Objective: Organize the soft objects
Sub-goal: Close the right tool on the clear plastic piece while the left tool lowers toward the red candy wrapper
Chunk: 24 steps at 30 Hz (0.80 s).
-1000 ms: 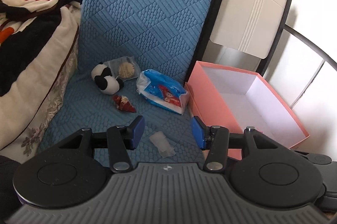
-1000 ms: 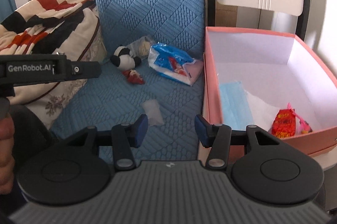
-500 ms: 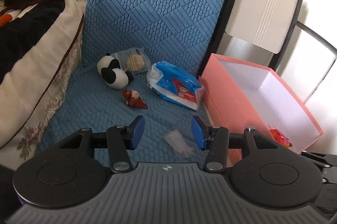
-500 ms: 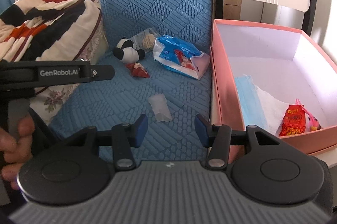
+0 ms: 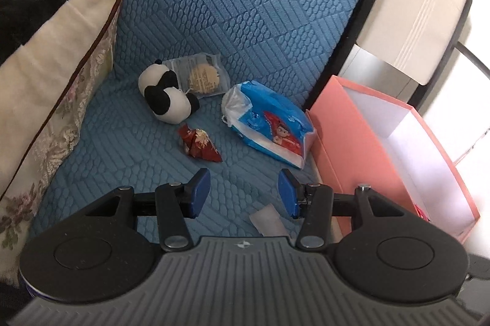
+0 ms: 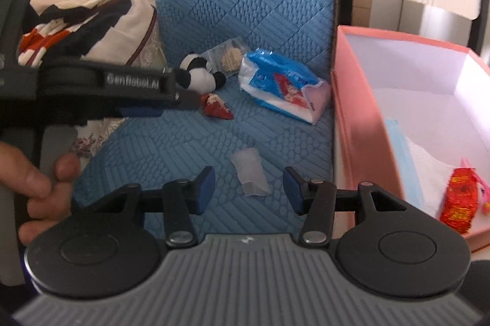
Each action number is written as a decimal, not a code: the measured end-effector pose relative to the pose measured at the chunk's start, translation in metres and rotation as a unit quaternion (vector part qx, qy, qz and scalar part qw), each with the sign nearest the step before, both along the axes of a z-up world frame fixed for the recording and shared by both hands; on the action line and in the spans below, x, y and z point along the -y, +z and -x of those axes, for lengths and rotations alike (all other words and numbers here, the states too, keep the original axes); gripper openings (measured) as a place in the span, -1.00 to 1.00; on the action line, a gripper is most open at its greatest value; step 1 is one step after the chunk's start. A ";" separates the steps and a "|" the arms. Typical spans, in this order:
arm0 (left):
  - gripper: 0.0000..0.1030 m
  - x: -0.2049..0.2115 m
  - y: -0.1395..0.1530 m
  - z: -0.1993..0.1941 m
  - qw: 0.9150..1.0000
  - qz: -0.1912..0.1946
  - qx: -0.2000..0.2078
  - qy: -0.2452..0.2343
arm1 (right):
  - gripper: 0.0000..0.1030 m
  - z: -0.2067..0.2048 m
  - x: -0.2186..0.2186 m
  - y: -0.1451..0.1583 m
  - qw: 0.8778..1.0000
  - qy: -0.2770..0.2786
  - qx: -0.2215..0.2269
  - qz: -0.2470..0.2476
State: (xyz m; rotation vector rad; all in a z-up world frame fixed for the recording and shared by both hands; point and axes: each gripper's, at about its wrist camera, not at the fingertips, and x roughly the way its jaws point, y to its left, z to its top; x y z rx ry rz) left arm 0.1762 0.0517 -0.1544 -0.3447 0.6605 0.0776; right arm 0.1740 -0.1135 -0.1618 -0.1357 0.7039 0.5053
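Over the blue cushion the left gripper, jaws wide and empty, had advanced toward the red packet, likely its next pick for the pink box.

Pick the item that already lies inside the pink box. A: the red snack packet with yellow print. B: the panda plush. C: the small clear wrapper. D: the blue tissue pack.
A: the red snack packet lies on the white sheet inside the pink box, while the panda plush, blue tissue pack and clear wrapper are all on the blue quilted cover outside it.
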 end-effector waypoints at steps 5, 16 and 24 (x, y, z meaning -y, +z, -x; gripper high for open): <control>0.08 -0.007 0.001 -0.014 1.000 0.004 -0.001 0.000 | 0.01 -0.010 -0.013 -0.006 1.000 0.024 -0.004 -0.001; 0.07 -0.037 -0.006 -0.052 0.999 0.040 -0.023 0.023 | 0.01 -0.035 -0.038 -0.019 0.998 0.053 0.001 0.022; 0.07 -0.048 -0.019 -0.076 0.997 0.056 -0.041 0.034 | 0.01 -0.063 -0.053 -0.032 0.997 0.063 -0.014 0.044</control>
